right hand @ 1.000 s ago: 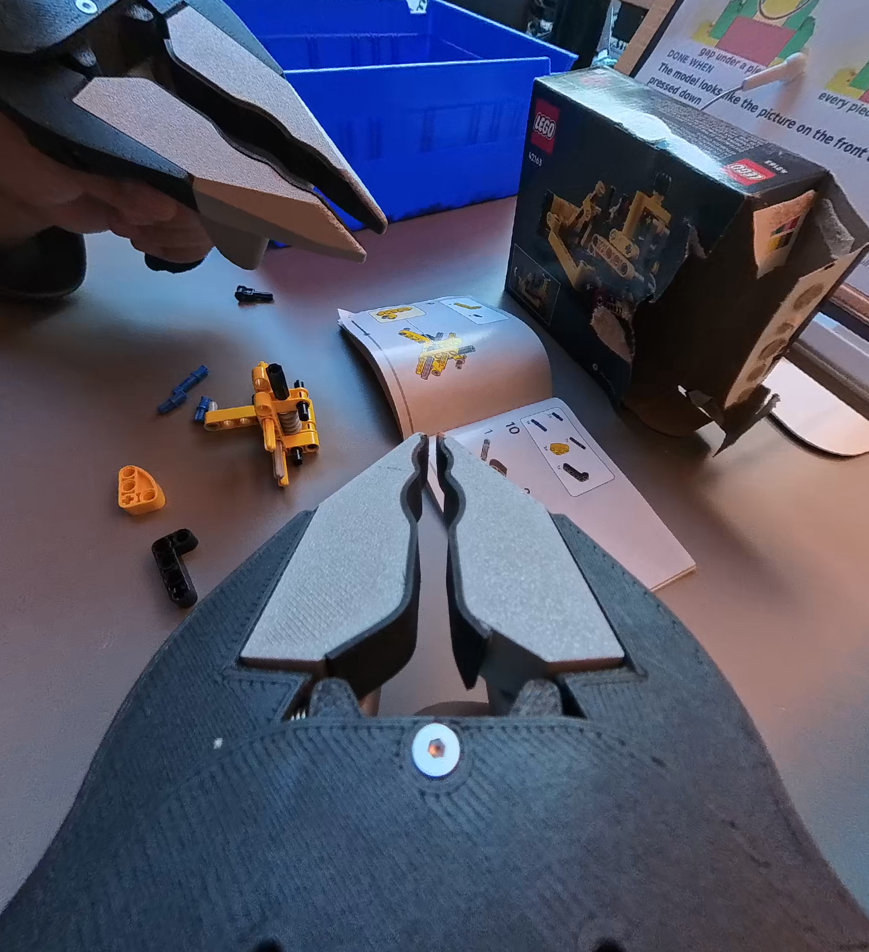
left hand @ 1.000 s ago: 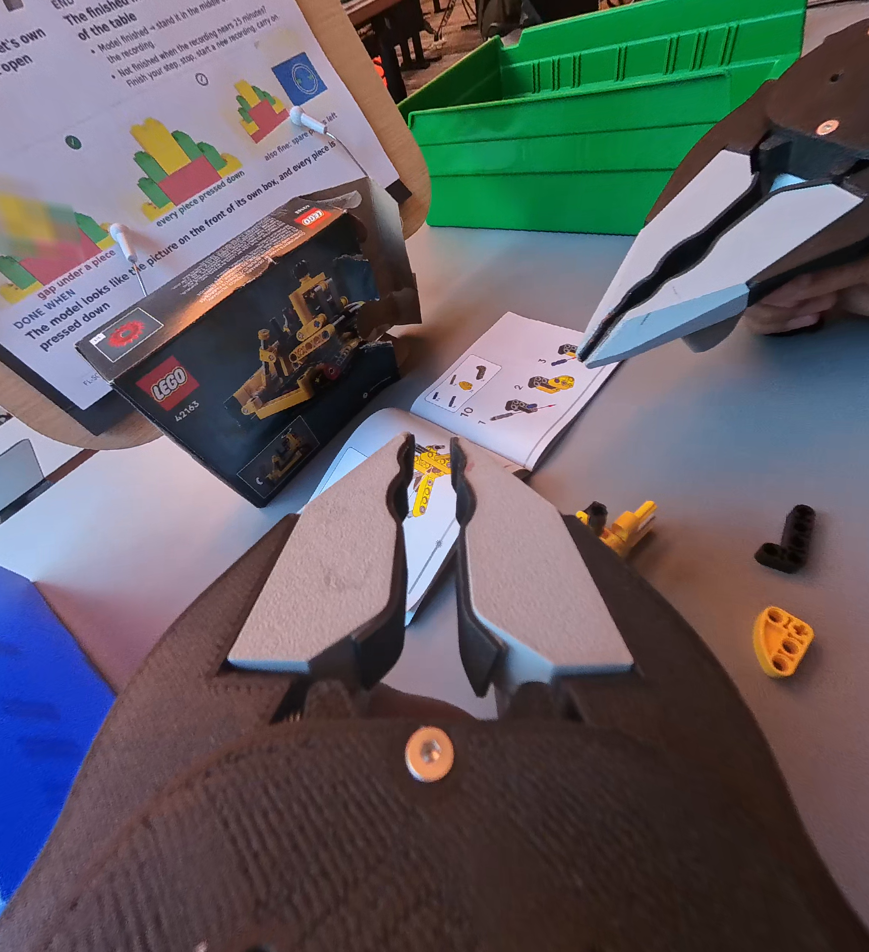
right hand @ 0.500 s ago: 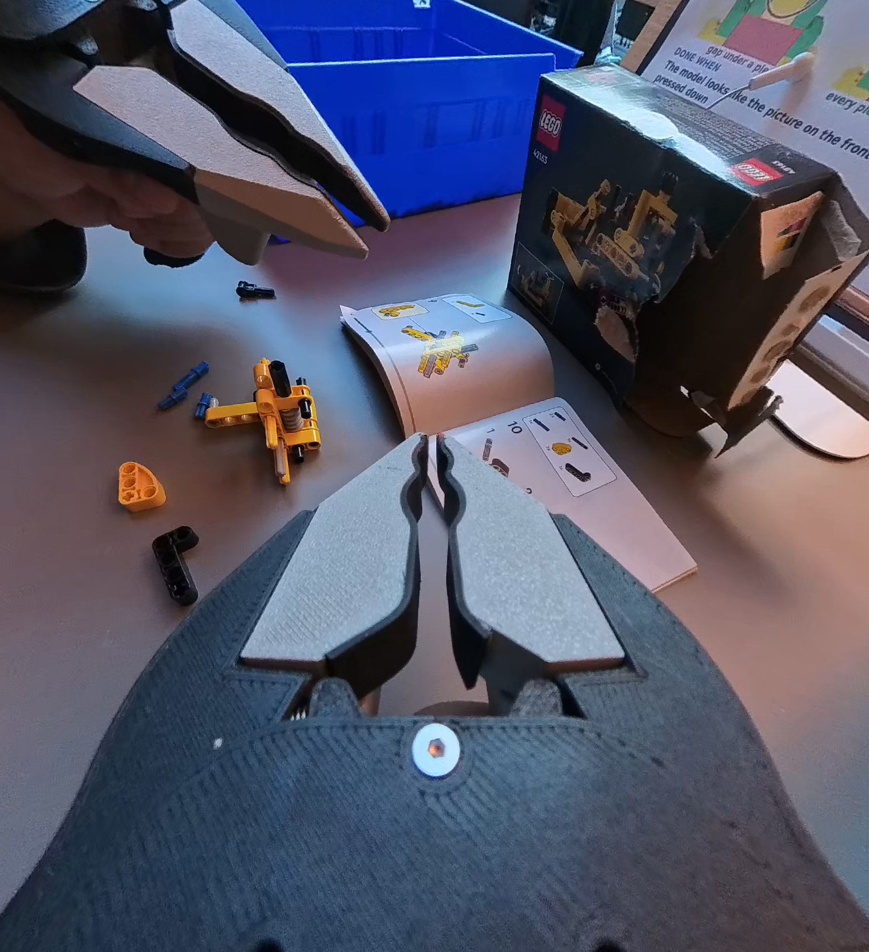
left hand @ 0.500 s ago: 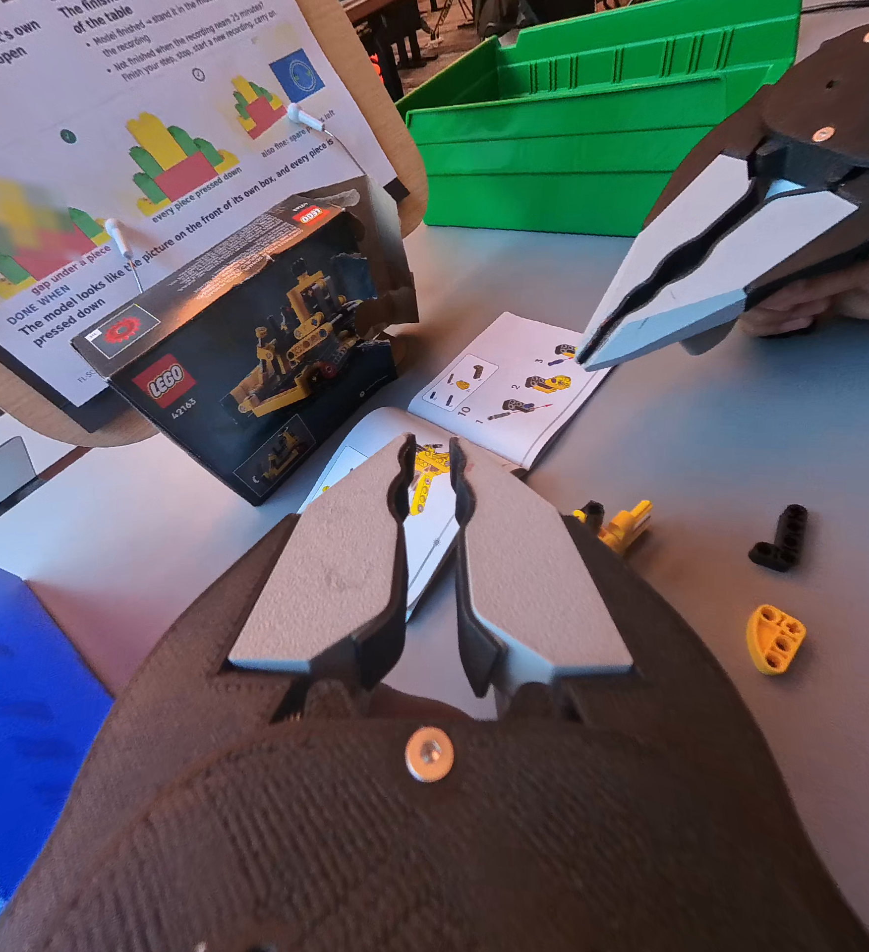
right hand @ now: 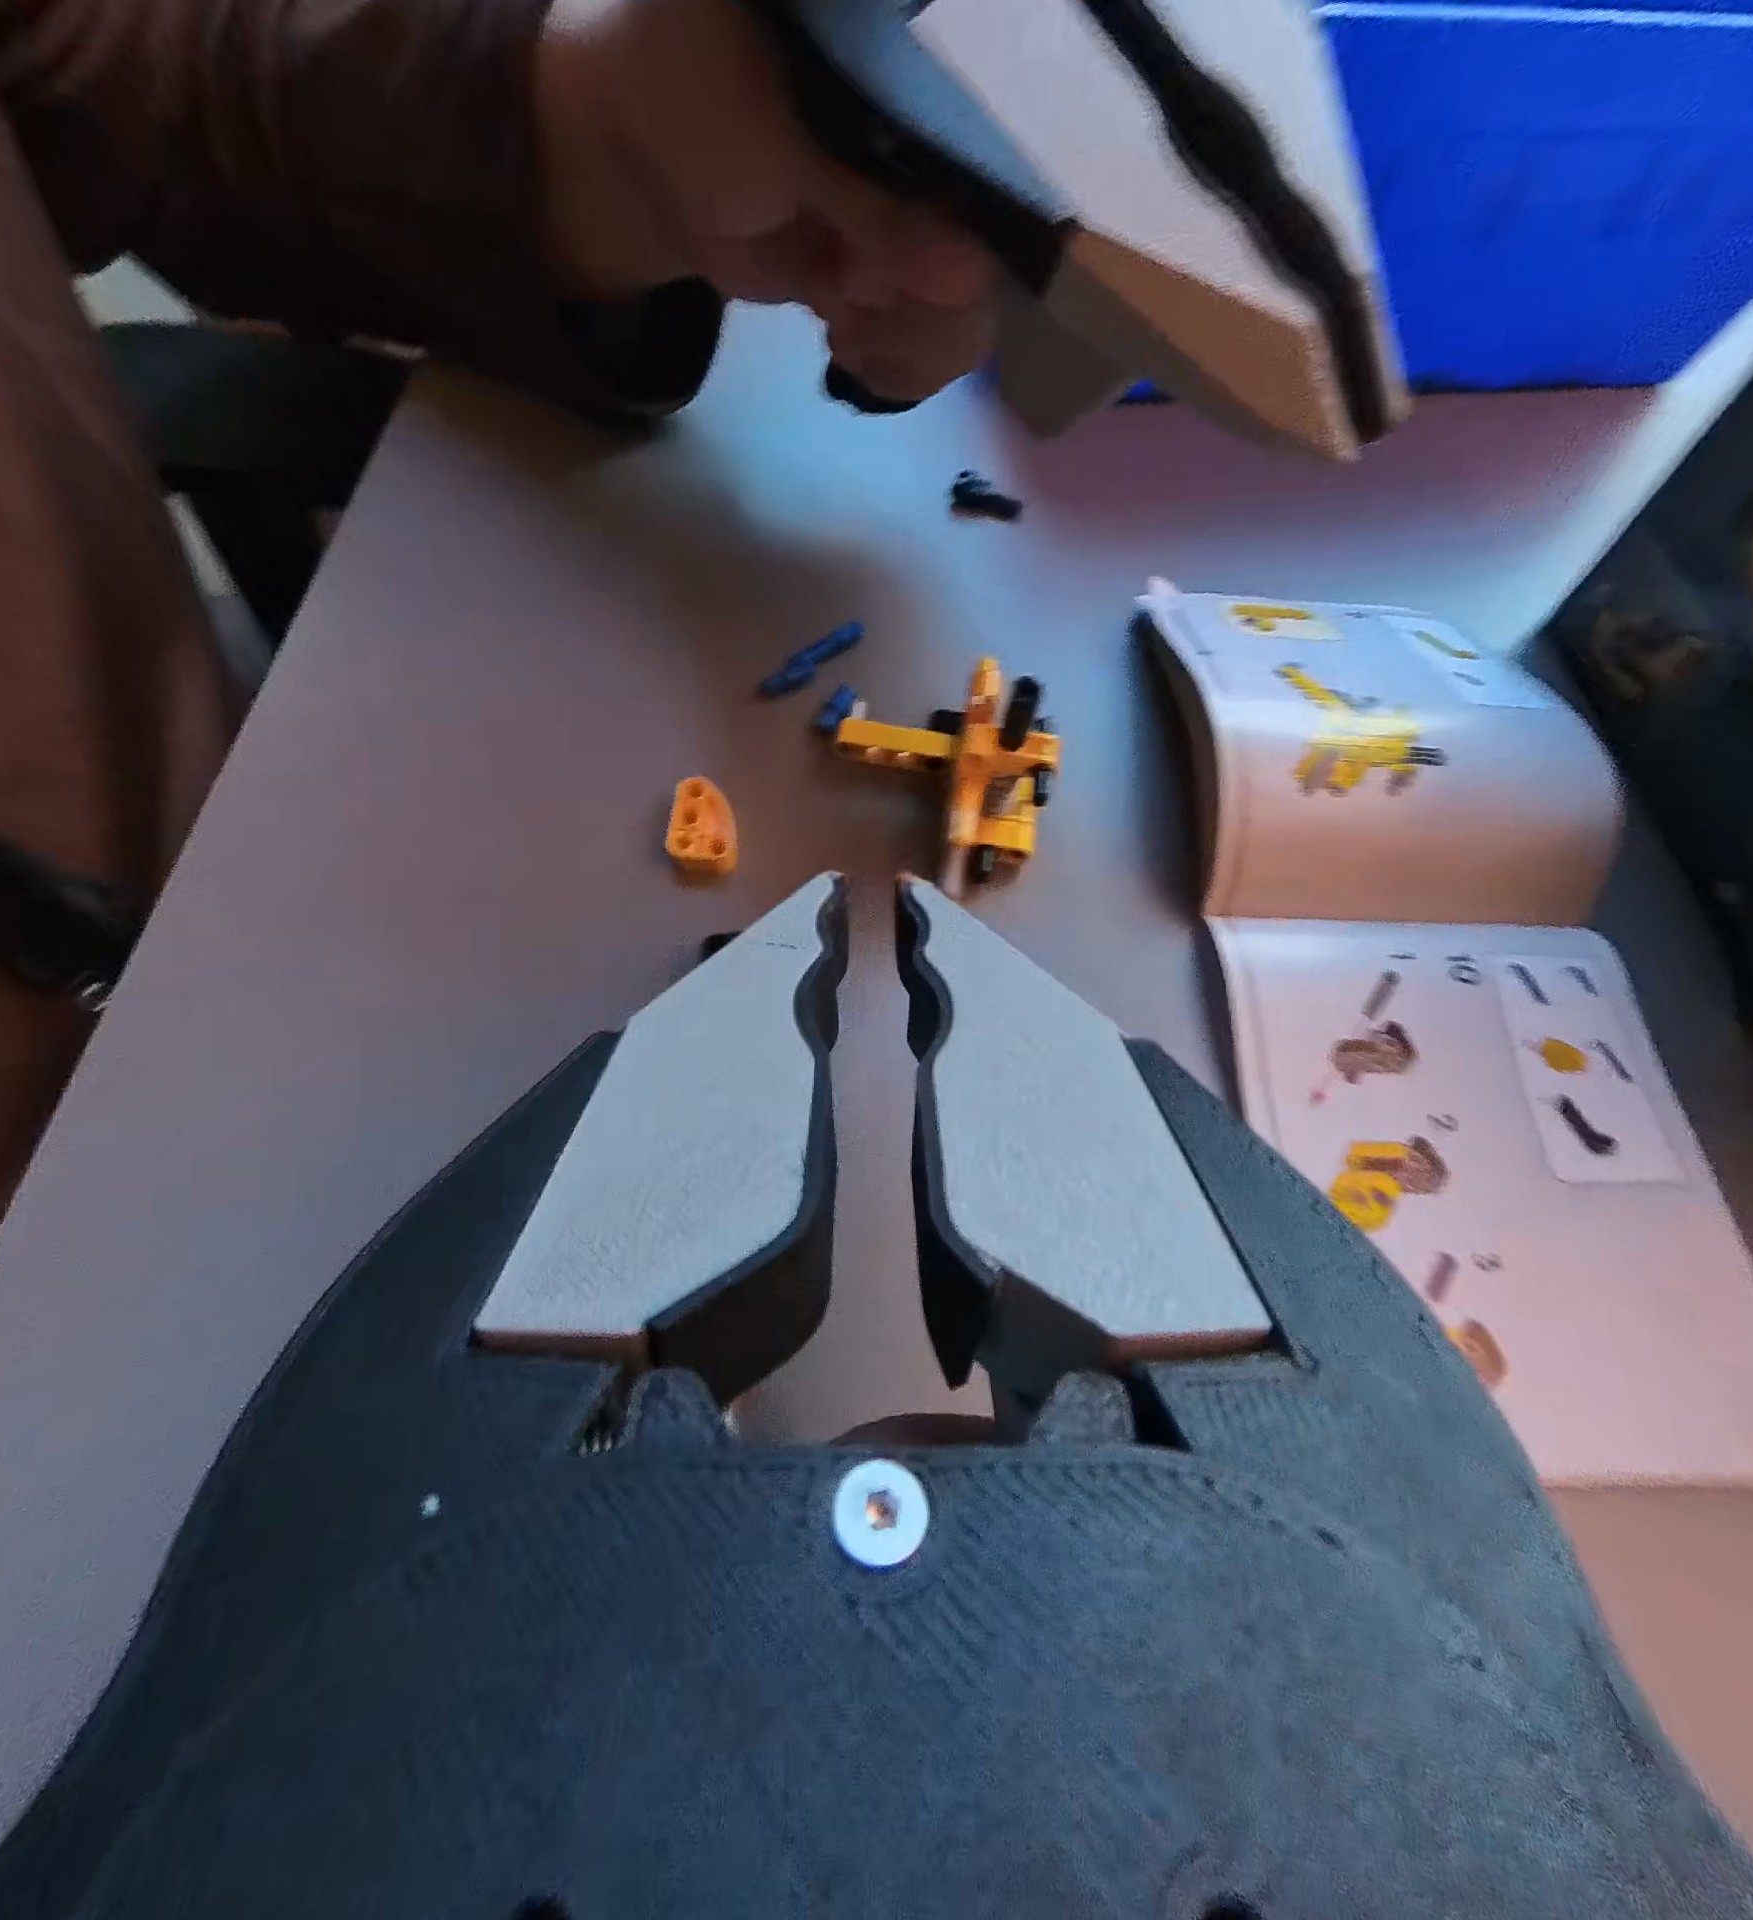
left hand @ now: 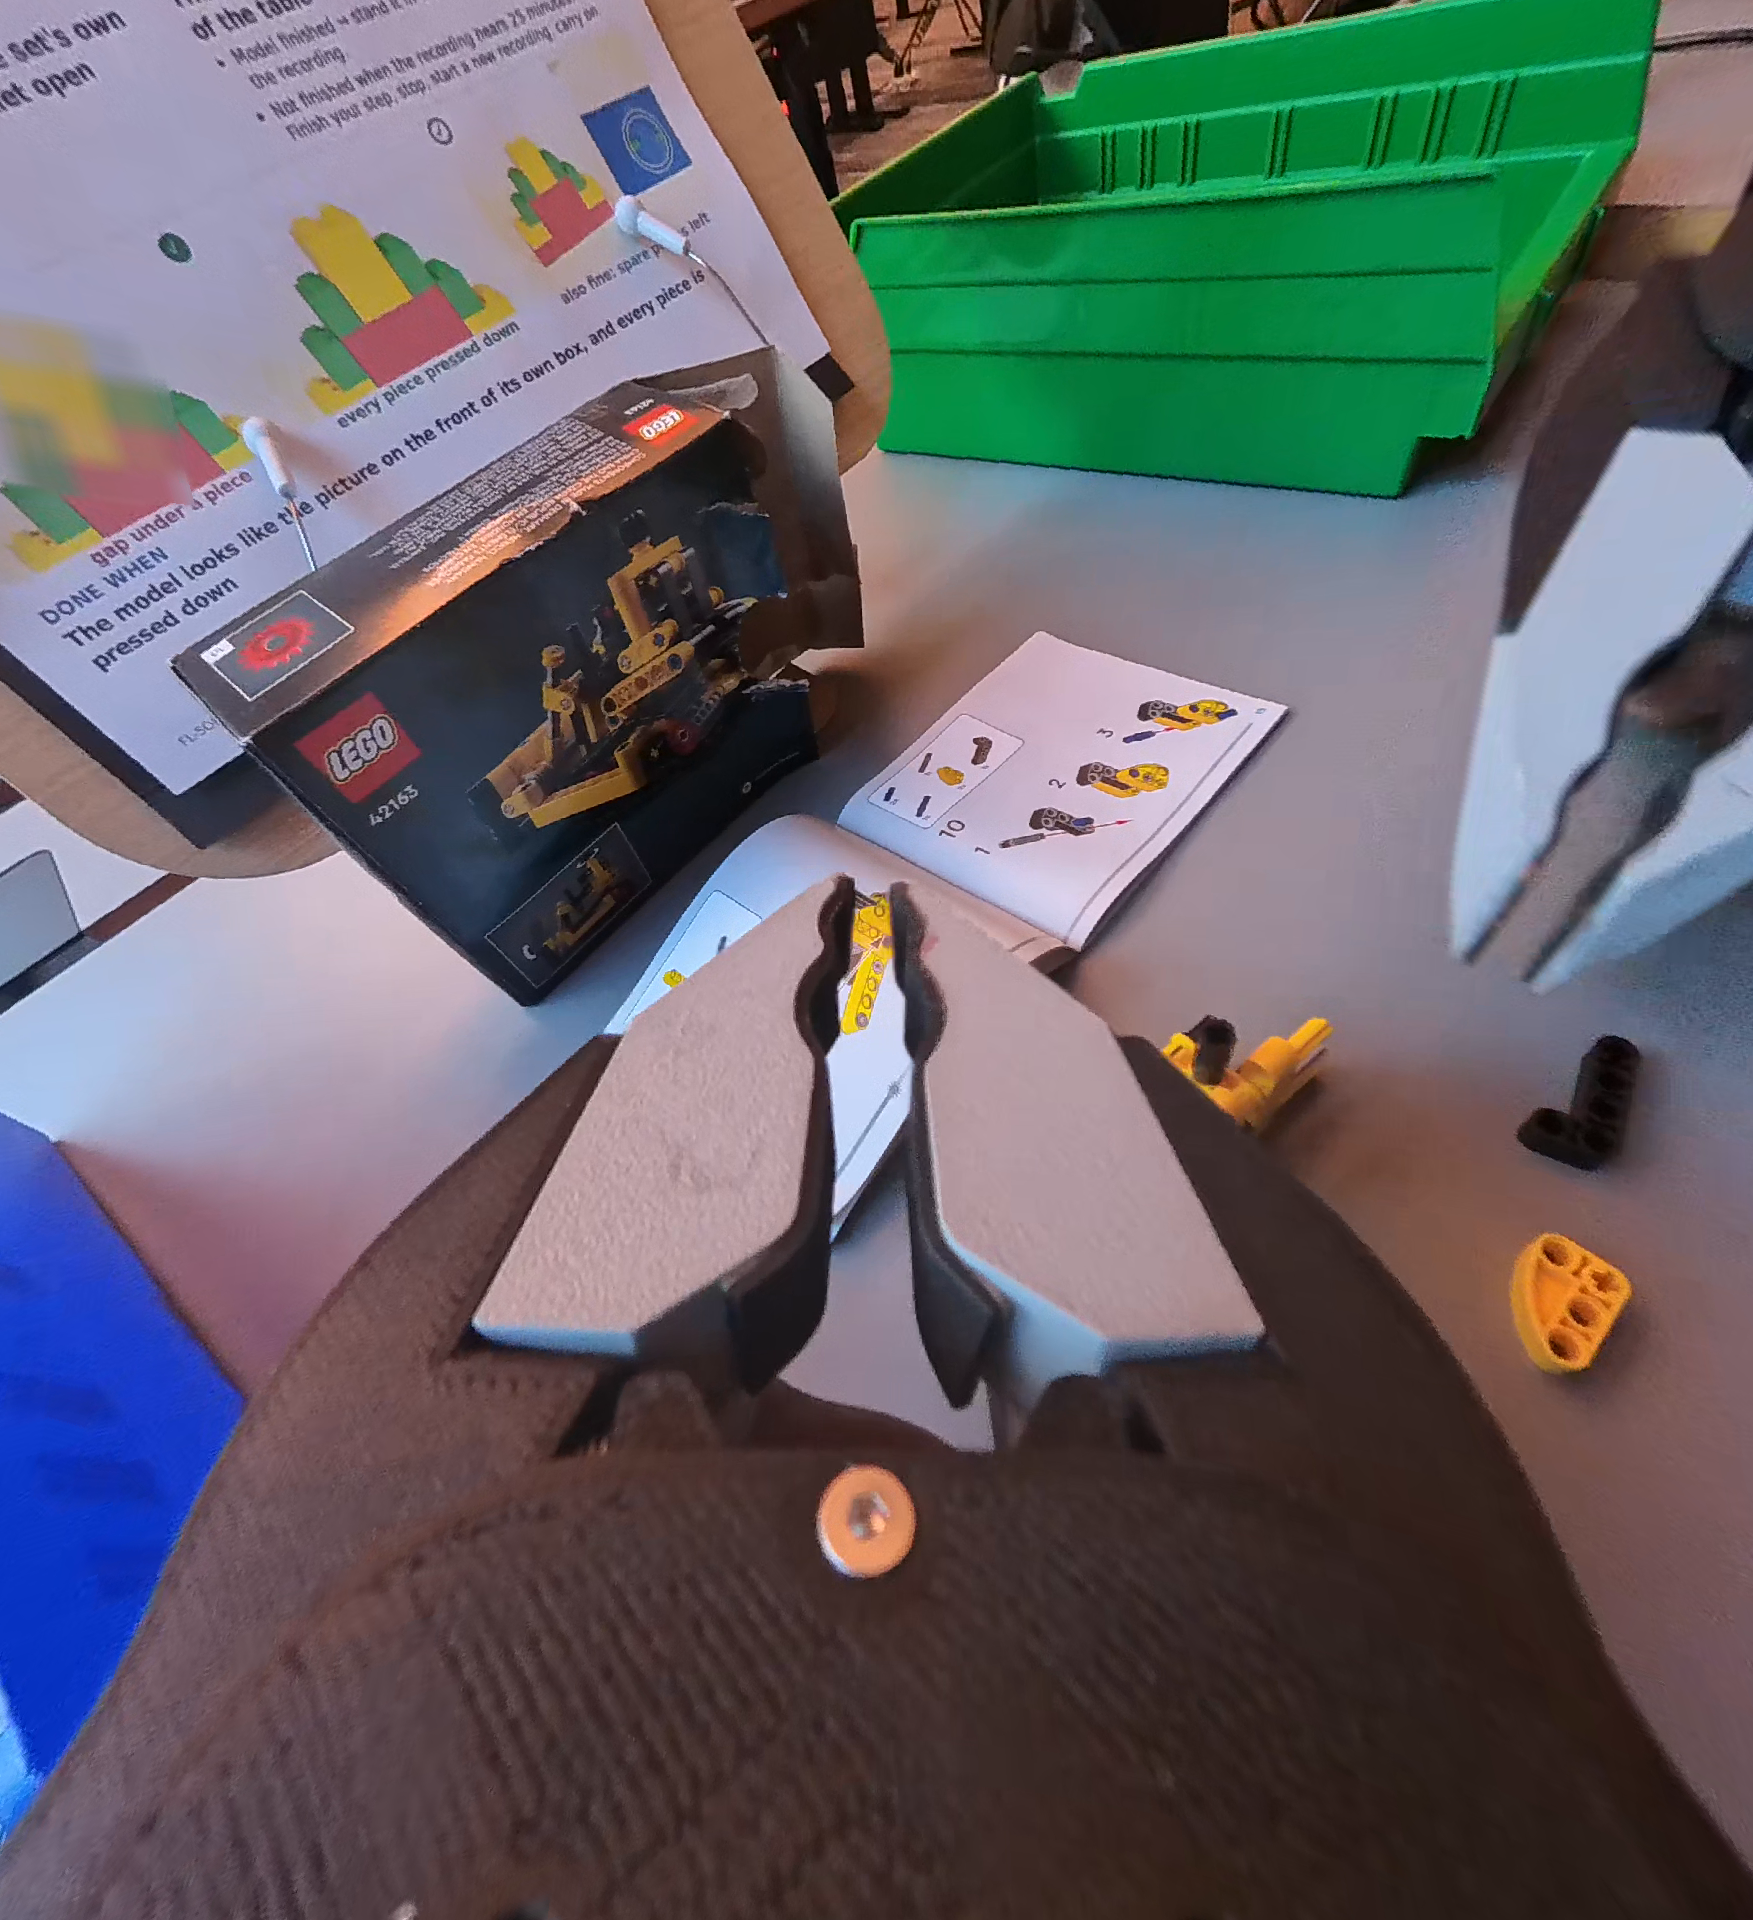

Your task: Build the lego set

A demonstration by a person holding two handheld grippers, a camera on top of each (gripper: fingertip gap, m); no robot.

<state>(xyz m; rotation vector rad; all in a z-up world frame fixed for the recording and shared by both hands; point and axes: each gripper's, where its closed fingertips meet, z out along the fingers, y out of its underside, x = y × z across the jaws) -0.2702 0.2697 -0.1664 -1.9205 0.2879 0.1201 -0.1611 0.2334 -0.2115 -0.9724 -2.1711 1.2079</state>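
Right tool (right hand: 870,896) has swung from the booklet (right hand: 1371,748) toward loose parts, blurred. Both tools hold nothing, jaws a narrow slit apart. Yellow sub-assembly (right hand: 986,769) at 12 o'clock, orange piece (right hand: 700,823) at 11. Left tool (left hand: 867,904) unmoved. Likely a pick-up next.

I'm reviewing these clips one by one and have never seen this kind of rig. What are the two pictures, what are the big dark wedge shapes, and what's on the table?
There is no robot: a person holds one two-finger tool in each hand, each carrying a camera that looks along its fingers. One picture comes from the left gripper, the other from the right gripper; each also shows the other tool farther off. Both pairs of jaws stand slightly apart and hold nothing.

On the grey table lie an open instruction booklet, the set's box, a partly built yellow assembly, a small yellow curved piece, a black L-shaped beam, blue pins and a black pin. A green bin and a blue bin stand at the sides.
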